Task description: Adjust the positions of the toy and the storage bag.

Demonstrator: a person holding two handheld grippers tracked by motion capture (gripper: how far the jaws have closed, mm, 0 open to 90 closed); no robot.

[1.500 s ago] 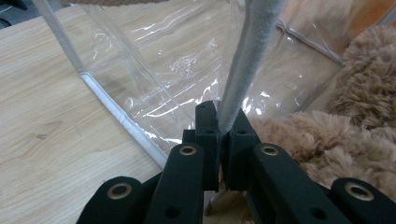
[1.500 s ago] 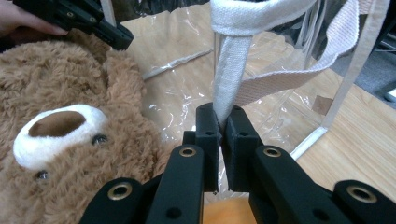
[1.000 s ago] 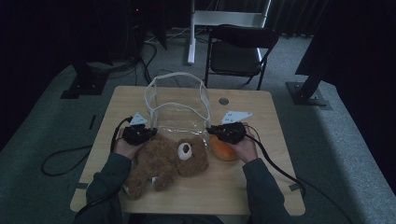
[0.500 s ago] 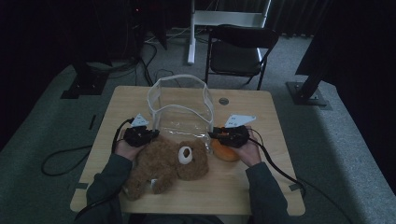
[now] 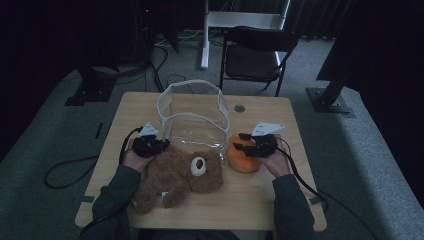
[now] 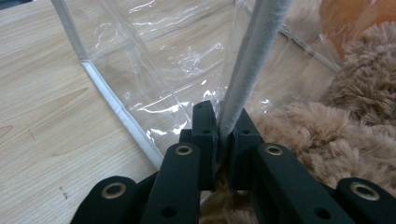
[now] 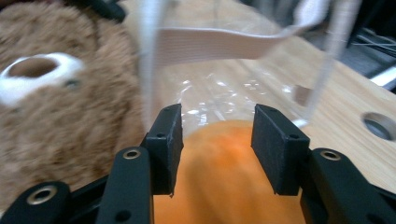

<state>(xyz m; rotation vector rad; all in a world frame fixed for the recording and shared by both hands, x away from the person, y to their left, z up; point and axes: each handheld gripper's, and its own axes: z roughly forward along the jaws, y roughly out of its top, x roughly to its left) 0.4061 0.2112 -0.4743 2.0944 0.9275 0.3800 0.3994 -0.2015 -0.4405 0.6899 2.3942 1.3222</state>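
The left gripper (image 5: 159,145) sits at the near left corner of the clear plastic bag (image 5: 195,117), which stands open on the wooden table (image 5: 260,200). In the left gripper view its jaws are clamped tight on the bag's white fabric rim (image 6: 247,70), which rises from between the pads. The right gripper (image 5: 239,141) is above the orange plush toy (image 5: 241,159), which lies on the table just beside the bag's near right corner. Its jaws have just been opening; in the right gripper view they stand apart with the orange toy (image 7: 224,177) below and between them, and no pad presses on it. The bag's white rim (image 7: 210,44) crosses ahead of these jaws, free of them. The brown teddy bear (image 5: 180,175) lies on the table between the two hands, against the bag's front wall and touching the orange toy.
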